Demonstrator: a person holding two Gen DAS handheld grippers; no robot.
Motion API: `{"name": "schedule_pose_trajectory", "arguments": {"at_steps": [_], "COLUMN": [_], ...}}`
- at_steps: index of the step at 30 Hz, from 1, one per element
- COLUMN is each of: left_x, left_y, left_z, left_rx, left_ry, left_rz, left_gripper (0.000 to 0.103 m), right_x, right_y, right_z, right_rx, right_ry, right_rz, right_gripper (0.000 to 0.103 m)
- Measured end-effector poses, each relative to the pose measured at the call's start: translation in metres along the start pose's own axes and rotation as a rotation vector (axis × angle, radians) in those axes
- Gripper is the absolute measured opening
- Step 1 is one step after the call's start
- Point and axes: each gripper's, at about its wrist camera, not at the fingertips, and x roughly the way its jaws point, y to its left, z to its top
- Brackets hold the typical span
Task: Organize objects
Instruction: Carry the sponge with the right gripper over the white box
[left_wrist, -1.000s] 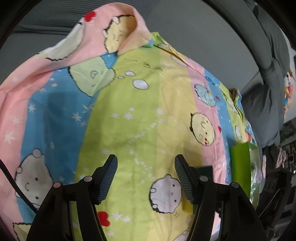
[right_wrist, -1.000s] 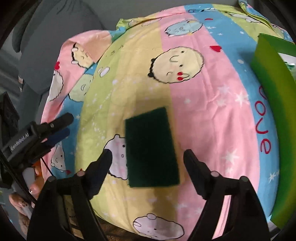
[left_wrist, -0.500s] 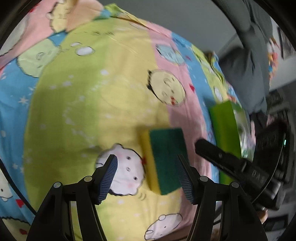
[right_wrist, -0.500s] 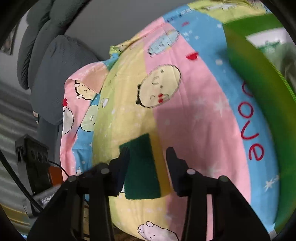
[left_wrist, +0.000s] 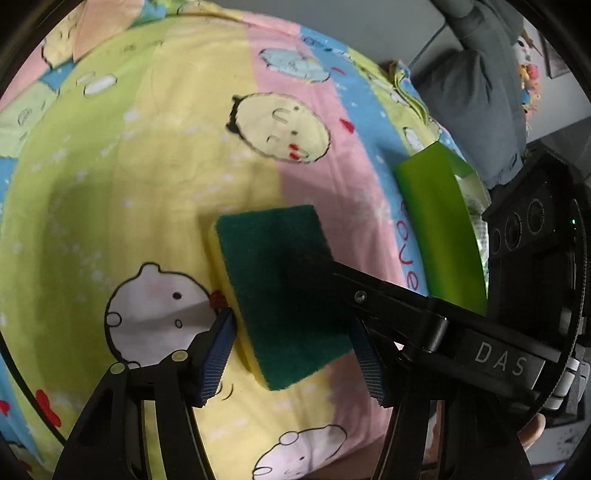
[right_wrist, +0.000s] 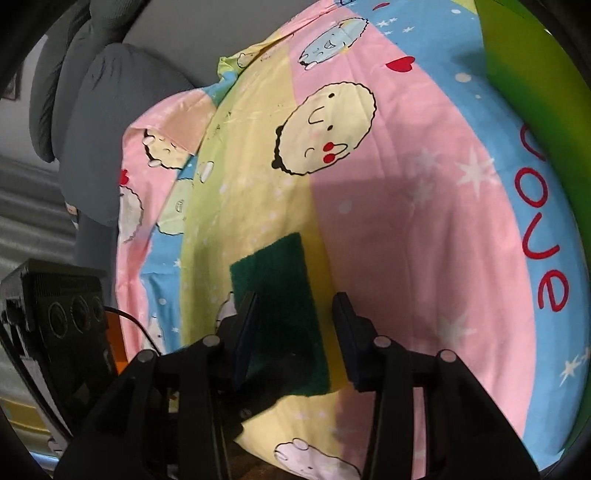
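Note:
A sponge (left_wrist: 266, 258) with a dark green scouring top and a yellow body lies flat on the cartoon-print cloth (left_wrist: 147, 166). My left gripper (left_wrist: 291, 321) is open and straddles the sponge's near end, one blue pad at each long side. From the right, one finger (left_wrist: 317, 269) of my right gripper reaches over the green top. In the right wrist view my right gripper (right_wrist: 295, 299) has narrow jaws shut on the sponge (right_wrist: 273, 273). The left pad sits on the green face and the right pad at the yellow side.
A bright green box (left_wrist: 439, 229) stands on the cloth just right of the sponge, at the upper right edge (right_wrist: 535, 74) in the right wrist view. Grey cushions (right_wrist: 96, 129) lie behind the cloth. The left gripper's body (right_wrist: 55, 321) is at the lower left.
The left gripper swung from bare cloth over to the sponge and now straddles it. The right jaws went from wide apart to narrow around the sponge and moved in closer.

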Motion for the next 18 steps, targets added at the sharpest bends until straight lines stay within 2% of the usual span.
{"name": "schedule_pose_trajectory", "arguments": {"at_steps": [5, 9, 14, 18], "left_x": [-0.016, -0.032, -0.051, -0.050], "left_y": [-0.026, -0.054, -0.094, -0.118], "left_z": [-0.003, -0.008, -0.016, -0.016], "left_rx": [0.074, 0.135, 0.271, 0.319], "left_ry": [-0.085, -0.162, -0.298, -0.340], "left_rz": [0.001, -0.049, -0.039, -0.085], "left_gripper": [0.063, 0.063, 0.063, 0.063], "right_x": [-0.023, -0.063, -0.107, -0.135], "right_y": [-0.001, 0.003, -0.003, -0.010], "right_z": [-0.002, -0.010, -0.019, -0.029], "right_rx": [0.009, -0.025, -0.039, -0.030], "right_ry": [-0.078, -0.215, -0.332, -0.436], "right_rz": [0.037, 0.044, 0.084, 0.088], "right_gripper": [0.040, 0.040, 0.041, 0.041]}}
